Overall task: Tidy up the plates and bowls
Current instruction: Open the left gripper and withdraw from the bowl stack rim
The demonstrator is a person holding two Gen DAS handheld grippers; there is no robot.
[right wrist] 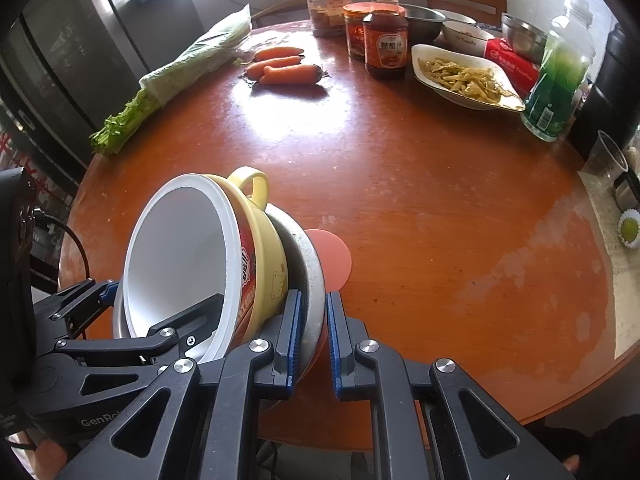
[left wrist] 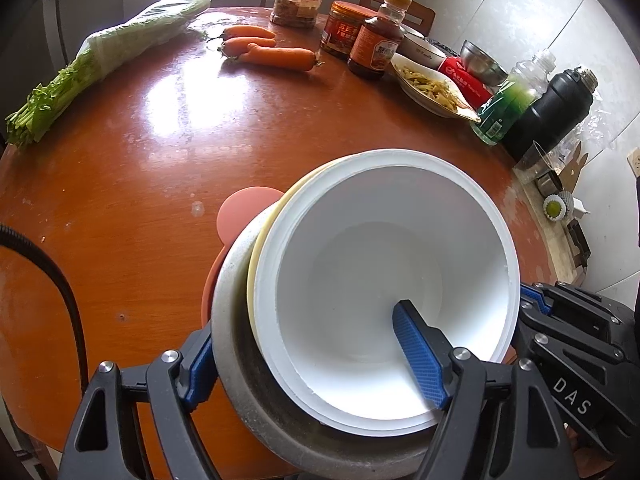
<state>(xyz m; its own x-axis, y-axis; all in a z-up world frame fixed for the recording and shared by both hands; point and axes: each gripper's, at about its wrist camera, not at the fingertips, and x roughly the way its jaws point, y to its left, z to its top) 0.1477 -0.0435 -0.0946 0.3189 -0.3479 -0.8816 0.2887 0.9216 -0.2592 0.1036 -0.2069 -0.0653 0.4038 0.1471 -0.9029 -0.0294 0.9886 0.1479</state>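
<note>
A nested stack is tilted above the round wooden table: a white paper bowl inside a yellow handled bowl, inside a metal bowl, with a pink plate behind. My left gripper is shut on the stack's rim, one finger inside the white bowl, one outside the metal bowl. My right gripper is shut on the metal bowl and pink plate at the opposite edge. The left gripper also shows in the right wrist view.
Celery lies far left, carrots beyond the middle. Jars, a sauce bottle, a dish of food, bowls, a green bottle and a black flask crowd the far right edge.
</note>
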